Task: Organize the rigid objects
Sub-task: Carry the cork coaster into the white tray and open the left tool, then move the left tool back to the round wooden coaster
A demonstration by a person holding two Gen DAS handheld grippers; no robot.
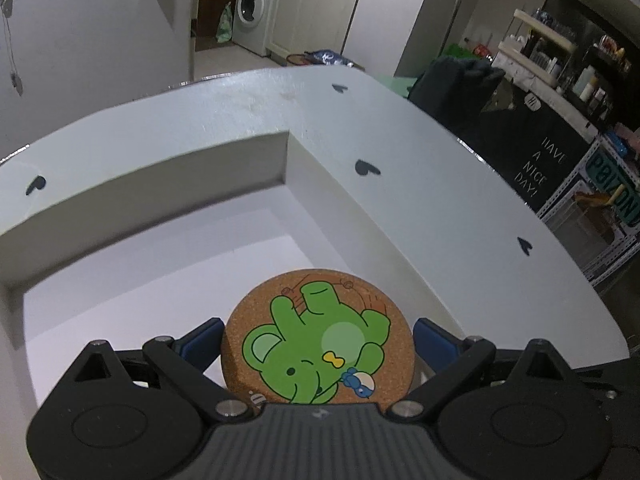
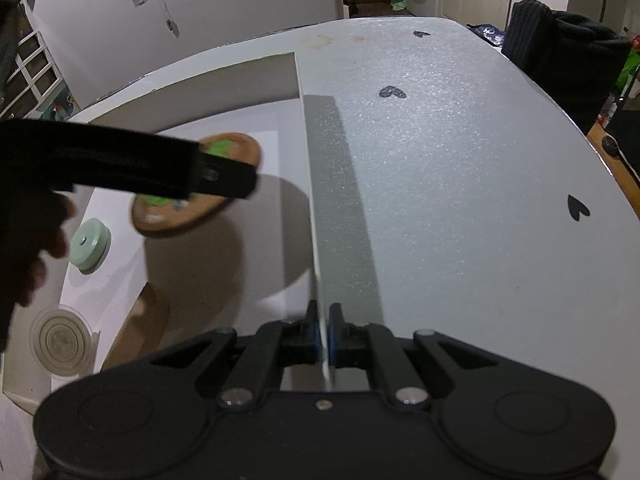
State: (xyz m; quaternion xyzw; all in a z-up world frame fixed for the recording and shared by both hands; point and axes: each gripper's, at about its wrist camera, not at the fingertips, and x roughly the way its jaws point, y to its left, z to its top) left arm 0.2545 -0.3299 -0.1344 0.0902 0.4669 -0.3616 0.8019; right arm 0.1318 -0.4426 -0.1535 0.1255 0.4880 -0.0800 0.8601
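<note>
1. The right gripper (image 2: 324, 330) is clenched on the thin upright wall of the white box (image 2: 316, 240), near that wall's near end; the box is thereby steadied.
2. The cork coaster (image 1: 316, 340), printed with a green bear, is grasped at its rim by the left gripper (image 1: 318, 334) and held above the box floor, close to the right wall.
3. A mint-green lid (image 2: 90, 244) and a clear disc (image 2: 62, 340) are seen on the box's left side, well apart from the coaster.
4. The task is judged partly done: the coaster is not yet set down.
5. The foam-covered table (image 2: 460, 160) beyond carries nothing visible.
</note>
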